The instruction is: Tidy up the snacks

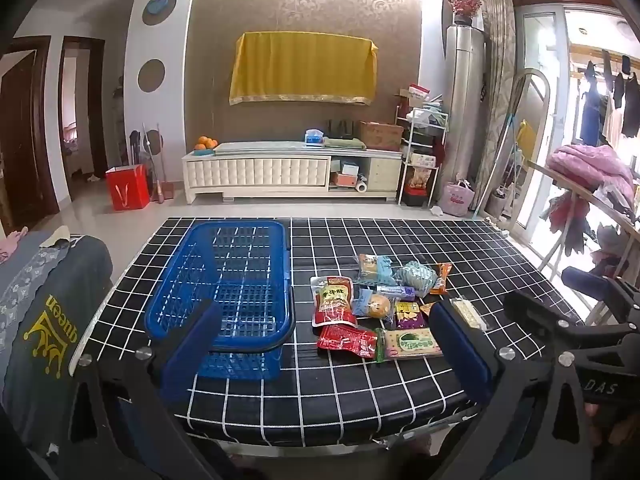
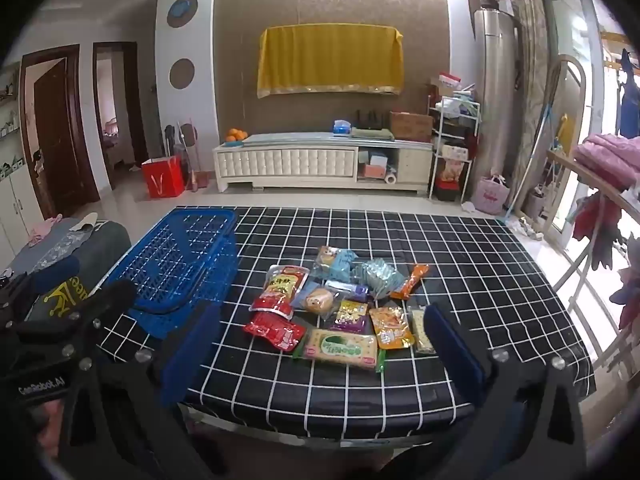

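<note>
The left claw (image 1: 324,344) and the right claw (image 2: 324,344) both hang above the near edge of the desk (image 1: 400,248), each with its jaws spread wide and holding nothing. A blue basket (image 1: 224,280) stands empty on the left part of the desk. Just right of it lies a loose heap of snacks (image 2: 336,308), some overlapping: a red pouch (image 2: 280,286), a smaller red pack (image 2: 274,330), a green-labelled cracker pack (image 2: 340,349) nearest the claws, and an orange packet (image 2: 390,326). The small print is unreadable.
</note>
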